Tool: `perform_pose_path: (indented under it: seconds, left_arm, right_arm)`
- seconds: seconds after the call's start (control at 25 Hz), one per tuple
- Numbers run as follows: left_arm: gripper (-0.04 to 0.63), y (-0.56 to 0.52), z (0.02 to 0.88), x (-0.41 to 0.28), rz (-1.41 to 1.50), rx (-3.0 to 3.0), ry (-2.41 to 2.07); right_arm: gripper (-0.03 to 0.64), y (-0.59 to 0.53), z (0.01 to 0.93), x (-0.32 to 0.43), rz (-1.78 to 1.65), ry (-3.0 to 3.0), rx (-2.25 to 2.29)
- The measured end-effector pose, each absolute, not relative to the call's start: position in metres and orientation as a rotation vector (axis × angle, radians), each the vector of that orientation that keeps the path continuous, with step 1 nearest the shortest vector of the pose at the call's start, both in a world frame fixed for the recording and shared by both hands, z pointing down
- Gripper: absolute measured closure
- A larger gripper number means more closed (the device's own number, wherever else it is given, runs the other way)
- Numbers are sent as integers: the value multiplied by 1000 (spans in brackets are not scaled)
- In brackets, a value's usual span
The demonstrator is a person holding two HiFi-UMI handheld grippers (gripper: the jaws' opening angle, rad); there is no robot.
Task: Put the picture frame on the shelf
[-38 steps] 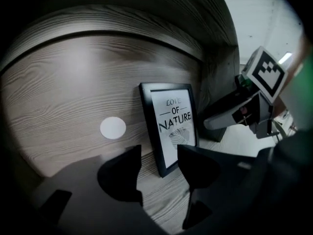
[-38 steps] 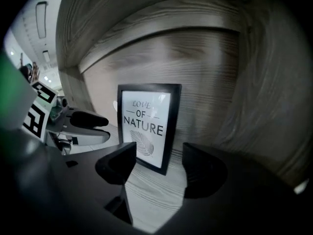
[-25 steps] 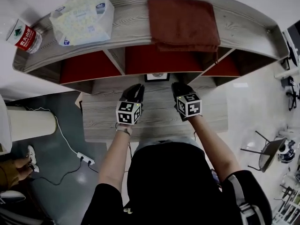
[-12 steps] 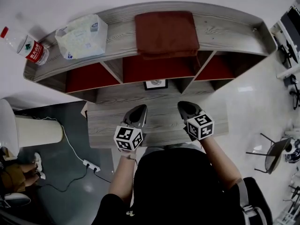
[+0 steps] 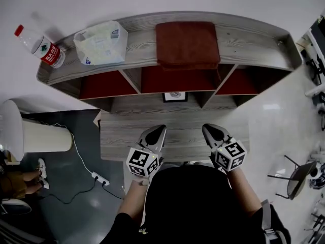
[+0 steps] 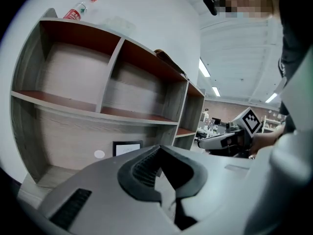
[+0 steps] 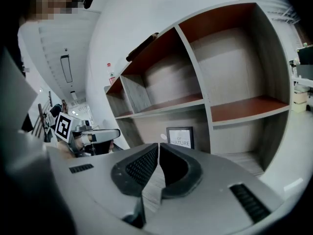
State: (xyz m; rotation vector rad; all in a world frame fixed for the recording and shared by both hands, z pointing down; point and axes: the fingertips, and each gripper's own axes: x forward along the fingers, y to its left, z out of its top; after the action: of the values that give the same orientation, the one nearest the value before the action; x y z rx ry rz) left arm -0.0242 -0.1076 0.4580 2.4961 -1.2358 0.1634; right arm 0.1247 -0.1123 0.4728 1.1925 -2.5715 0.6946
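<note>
Pic frame (image 5: 174, 96) stands upright in the shelf's (image 5: 254, 39) lower middle bay, against the back panel. Your left gripper (image 5: 158, 130) & right gripper (image 5: 209, 130) hover over the wood tabletop (image 5: 180, 123) in front, well apart from the frame, both clenched on nothing. On the shelf top: red cloth (image 5: 188, 44), tissue pack (image 5: 101, 42), water bottle (image 5: 38, 46).

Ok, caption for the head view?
Shut, empty left hand-held gripper and right hand-held gripper over grey wooden desk; black picture frame standing beneath grey wooden shelf.
</note>
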Motion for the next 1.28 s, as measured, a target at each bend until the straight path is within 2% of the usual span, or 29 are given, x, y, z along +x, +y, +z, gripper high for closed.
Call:
perform_pose_path:
  seconds: [0.24, 1.28]
  left_arm:
    - [586, -100, 450, -12, 167, 2544, -1200]
    - [586, -113, 456, -12, 178, 2519, -1203]
  right_arm:
    - [611, -106, 457, 118, 603, -2608, 1175]
    - [612, -121, 462, 120, 585, -2576, 1181]
